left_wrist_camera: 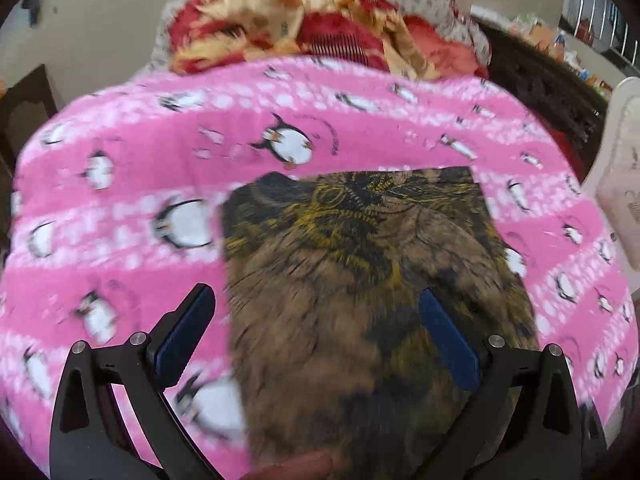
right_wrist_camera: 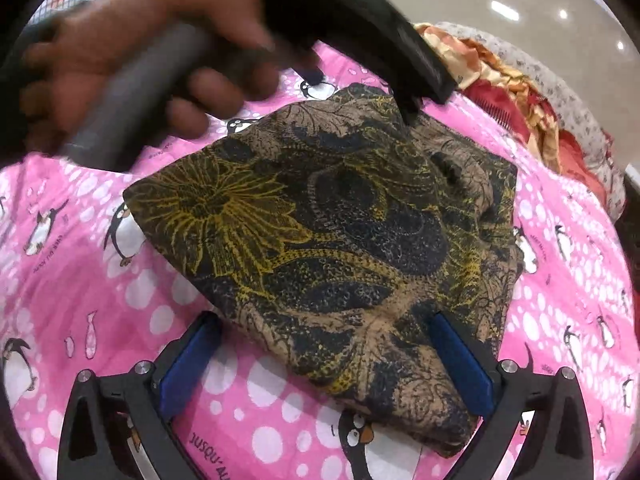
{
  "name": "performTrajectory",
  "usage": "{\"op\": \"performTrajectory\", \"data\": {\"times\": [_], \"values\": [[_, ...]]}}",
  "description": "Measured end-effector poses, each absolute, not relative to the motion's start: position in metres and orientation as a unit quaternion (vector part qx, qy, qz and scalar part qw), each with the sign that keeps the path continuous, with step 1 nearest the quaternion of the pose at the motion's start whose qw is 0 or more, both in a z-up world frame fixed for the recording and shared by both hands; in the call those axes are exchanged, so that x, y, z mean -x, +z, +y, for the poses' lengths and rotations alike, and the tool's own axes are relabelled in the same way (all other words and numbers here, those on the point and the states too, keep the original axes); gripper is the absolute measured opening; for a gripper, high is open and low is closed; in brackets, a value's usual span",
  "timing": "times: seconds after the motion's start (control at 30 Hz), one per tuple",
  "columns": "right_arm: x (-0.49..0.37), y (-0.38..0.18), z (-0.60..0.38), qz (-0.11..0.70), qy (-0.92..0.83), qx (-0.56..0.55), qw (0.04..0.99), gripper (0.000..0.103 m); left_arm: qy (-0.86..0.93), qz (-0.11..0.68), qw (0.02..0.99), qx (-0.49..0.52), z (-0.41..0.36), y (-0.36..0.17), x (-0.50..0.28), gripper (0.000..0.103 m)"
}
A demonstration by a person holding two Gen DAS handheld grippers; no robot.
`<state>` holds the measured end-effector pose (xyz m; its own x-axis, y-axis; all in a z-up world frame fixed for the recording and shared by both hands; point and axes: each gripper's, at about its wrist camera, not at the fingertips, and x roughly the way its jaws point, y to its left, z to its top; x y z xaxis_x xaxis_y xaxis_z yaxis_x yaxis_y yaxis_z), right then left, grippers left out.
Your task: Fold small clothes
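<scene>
A brown cloth (left_wrist_camera: 360, 280) with black and yellow flower print lies folded on the pink penguin blanket (left_wrist_camera: 140, 168). My left gripper (left_wrist_camera: 316, 300) is open above its near left part, empty. In the right wrist view the same cloth (right_wrist_camera: 340, 232) lies as a folded pad. My right gripper (right_wrist_camera: 324, 328) is open over its near corner, jaws wide, holding nothing. The left gripper (right_wrist_camera: 416, 108) shows at the top, held by a hand (right_wrist_camera: 132, 52), its tip at the cloth's far edge.
A heap of red, orange and grey fabrics (left_wrist_camera: 320, 24) lies at the far end of the blanket, also in the right wrist view (right_wrist_camera: 540, 100). A white object (left_wrist_camera: 620, 168) stands at the right. A dark wooden piece (left_wrist_camera: 540, 80) is behind.
</scene>
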<state>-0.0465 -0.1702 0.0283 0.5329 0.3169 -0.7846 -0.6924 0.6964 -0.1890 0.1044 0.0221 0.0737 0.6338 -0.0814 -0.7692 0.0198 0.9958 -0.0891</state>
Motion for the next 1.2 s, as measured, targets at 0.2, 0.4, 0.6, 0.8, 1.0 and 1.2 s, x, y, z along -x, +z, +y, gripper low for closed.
{"op": "performTrajectory", "data": {"times": [0.2,0.4,0.6,0.8,1.0,1.2], "values": [[0.055,0.030,-0.162,0.407,0.296,0.258,0.825,0.103,0.014,0.449,0.892,0.052,0.042,0.066,-0.045,0.102],[0.065,0.067,-0.198,0.434,0.286,0.182,0.835,0.099,0.036,0.473,0.877,0.081,0.036,0.060,0.006,0.102],[0.074,0.106,-0.259,0.476,0.154,0.075,0.863,0.096,0.022,0.497,0.864,0.080,-0.007,0.063,0.027,0.102],[0.082,0.137,-0.279,0.464,0.102,0.044,0.879,0.095,0.002,0.495,0.867,0.064,-0.030,0.071,0.032,0.102],[0.070,0.141,-0.277,0.458,0.108,0.045,0.881,0.095,0.010,0.493,0.868,0.059,-0.030,0.074,0.032,0.102],[0.065,0.134,-0.270,0.464,0.116,0.051,0.877,0.095,0.019,0.491,0.869,0.058,-0.024,0.075,0.031,0.102]]}}
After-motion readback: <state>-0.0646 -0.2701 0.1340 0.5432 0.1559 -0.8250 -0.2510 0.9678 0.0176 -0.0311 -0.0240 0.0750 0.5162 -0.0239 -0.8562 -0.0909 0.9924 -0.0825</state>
